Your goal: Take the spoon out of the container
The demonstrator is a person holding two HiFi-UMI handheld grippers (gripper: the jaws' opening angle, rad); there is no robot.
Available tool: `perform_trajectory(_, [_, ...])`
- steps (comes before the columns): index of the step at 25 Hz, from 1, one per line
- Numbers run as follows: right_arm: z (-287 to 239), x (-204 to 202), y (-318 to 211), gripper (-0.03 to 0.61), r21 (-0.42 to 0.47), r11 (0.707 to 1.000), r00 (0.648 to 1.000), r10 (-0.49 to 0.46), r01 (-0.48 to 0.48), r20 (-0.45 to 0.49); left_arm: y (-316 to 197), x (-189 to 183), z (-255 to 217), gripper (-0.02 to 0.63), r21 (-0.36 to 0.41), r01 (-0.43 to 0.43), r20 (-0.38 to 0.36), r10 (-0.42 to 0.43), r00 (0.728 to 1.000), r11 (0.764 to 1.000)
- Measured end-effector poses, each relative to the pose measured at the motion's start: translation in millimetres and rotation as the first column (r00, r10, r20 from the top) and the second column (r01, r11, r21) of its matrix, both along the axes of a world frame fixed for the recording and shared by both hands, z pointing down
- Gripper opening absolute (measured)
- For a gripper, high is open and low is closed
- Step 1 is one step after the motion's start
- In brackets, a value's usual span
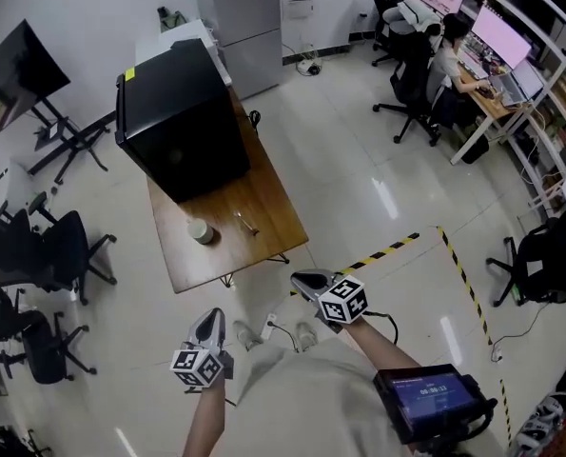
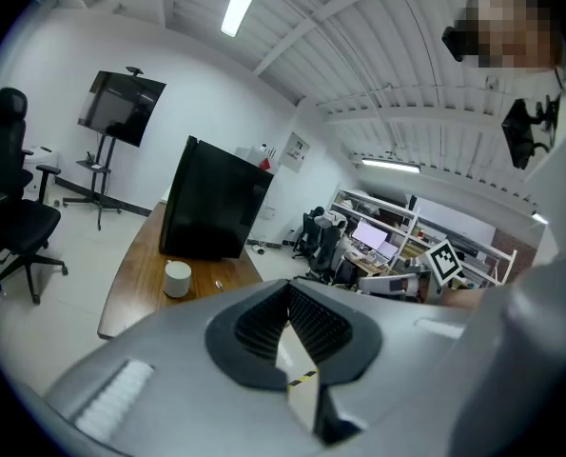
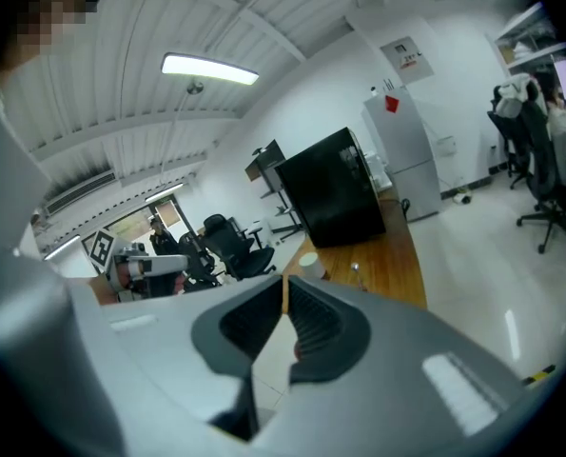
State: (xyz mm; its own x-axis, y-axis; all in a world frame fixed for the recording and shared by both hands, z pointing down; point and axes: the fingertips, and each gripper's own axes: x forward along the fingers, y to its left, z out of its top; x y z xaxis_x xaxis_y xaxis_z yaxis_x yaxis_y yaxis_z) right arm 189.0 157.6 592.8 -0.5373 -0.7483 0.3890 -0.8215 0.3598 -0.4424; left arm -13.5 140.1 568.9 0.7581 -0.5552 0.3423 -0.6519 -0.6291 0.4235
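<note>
A small white round container stands on the wooden table, near its front edge. A metal spoon lies flat on the wood just right of the container. The container and the spoon show small in the left gripper view; the container and the spoon also show far off in the right gripper view. My left gripper and right gripper hang shut and empty in front of the table, well short of it. Each jaw pair meets at the tips: left gripper, right gripper.
A large black box fills the table's far half. Black office chairs stand to the left, a monitor on a stand farther back. A grey cabinet stands behind the table. A person sits at desks at the far right. Yellow-black tape marks the floor.
</note>
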Motion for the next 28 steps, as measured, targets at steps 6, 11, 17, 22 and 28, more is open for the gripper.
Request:
perform_trajectory(6, [23, 8, 36, 0.017, -0.023, 0.998, 0.998, -0.053, 0.053, 0.019, 54, -2, 19, -0.012, -0.051, 0.079, 0.006, -0.079, 0.997, 0.996])
perform_trajectory(11, [30, -13, 33, 0.025, -0.034, 0.994, 0.994, -0.108, 0.107, -0.024, 75, -26, 28, -0.012, -0.076, 0.146, 0.005, -0.146, 0.989, 0.986])
perform_trajectory(17, [5, -25, 8, 0.086, 0.024, 0.993, 0.990, -0.116, 0.118, -0.079, 54, -39, 20, -0.012, -0.047, 0.148, 0.009, -0.148, 0.989, 0.988])
perform_trajectory(22, [-25, -13, -7, 0.098, 0.101, 0.995, 0.995, 0.002, 0.008, -0.102, 34, -40, 0, -0.012, -0.019, 0.095, 0.021, -0.094, 0.995, 0.995])
perform_trajectory(28, [-33, -23, -14, 0.098, 0.145, 0.989, 0.987, 0.060, -0.039, -0.146, 19, -63, -6, -0.012, -0.021, 0.048, 0.033, -0.047, 0.998, 0.999])
